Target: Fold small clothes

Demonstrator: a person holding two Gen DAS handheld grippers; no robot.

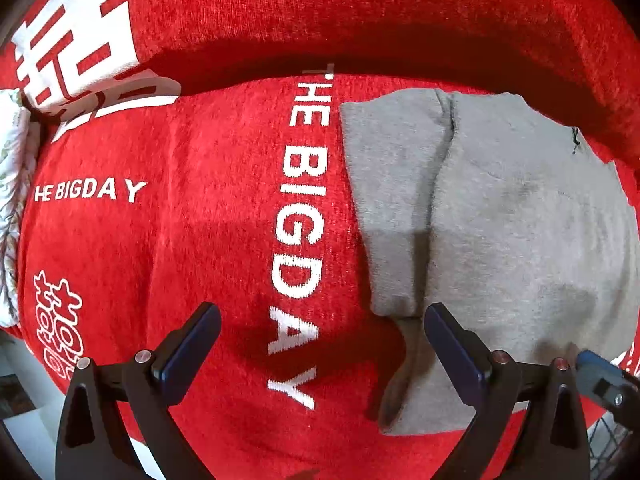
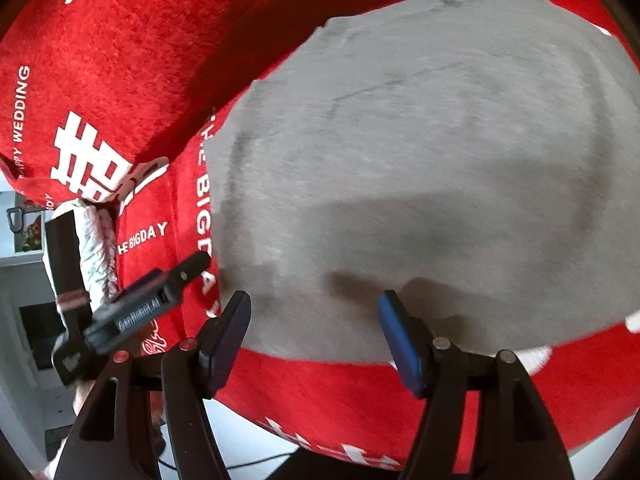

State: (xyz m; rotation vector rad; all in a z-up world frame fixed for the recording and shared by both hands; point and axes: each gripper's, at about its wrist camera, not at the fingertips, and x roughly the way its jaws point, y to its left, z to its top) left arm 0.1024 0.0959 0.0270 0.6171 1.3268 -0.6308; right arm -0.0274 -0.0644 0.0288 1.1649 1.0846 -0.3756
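Note:
A grey knit garment (image 1: 500, 232) lies flat on a red blanket (image 1: 200, 240) with white lettering; its left part is folded over along a vertical crease. My left gripper (image 1: 320, 336) is open and empty above the blanket, its right finger over the garment's lower left edge. In the right wrist view the garment (image 2: 420, 160) fills the middle. My right gripper (image 2: 314, 320) is open and empty just above its near edge. The left gripper (image 2: 152, 292) shows at the left of that view.
The red blanket (image 2: 100, 60) covers a cushioned seat with a raised back behind the garment. A floral cushion (image 1: 12, 184) sits at the far left. White floor (image 2: 248, 440) lies below the seat's near edge.

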